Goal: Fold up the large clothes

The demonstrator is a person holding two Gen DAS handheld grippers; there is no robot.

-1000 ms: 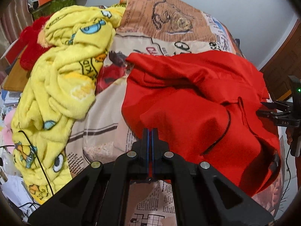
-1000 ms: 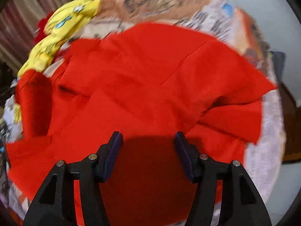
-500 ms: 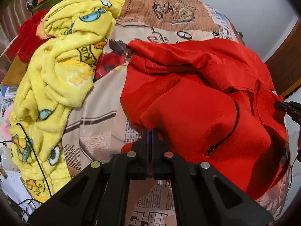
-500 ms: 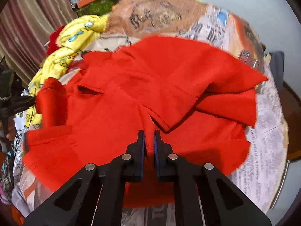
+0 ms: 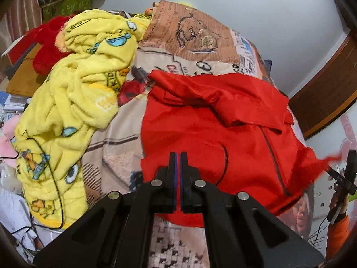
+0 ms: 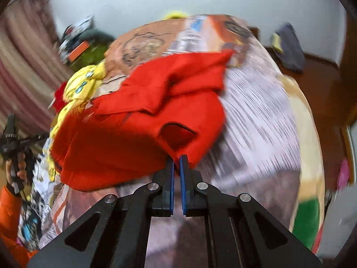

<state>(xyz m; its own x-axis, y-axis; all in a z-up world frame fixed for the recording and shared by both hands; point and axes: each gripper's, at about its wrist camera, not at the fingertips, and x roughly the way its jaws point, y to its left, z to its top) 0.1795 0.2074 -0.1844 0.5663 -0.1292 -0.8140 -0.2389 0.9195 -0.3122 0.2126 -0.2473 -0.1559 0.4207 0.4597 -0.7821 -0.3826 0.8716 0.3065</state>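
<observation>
A large red zip jacket (image 5: 212, 131) lies crumpled on a bed with a printed sheet (image 5: 191, 38). My left gripper (image 5: 177, 156) is shut on the jacket's near left edge. My right gripper (image 6: 177, 158) is shut on the jacket's (image 6: 133, 134) near right edge and pulls it taut; it also shows at the far right of the left wrist view (image 5: 334, 174) with red cloth stretched to it. The right wrist view is motion-blurred.
A yellow cartoon fleece blanket (image 5: 73, 102) is heaped on the bed's left side, with a red plush item (image 5: 46, 44) behind it. A black cable (image 5: 53, 178) runs over the blanket. A dark cloth (image 6: 290, 49) lies on the floor by the wall.
My right gripper went from open to shut on the jacket's edge and pulled it right, away from the bed. My left gripper stayed shut on the jacket, which spread wider.
</observation>
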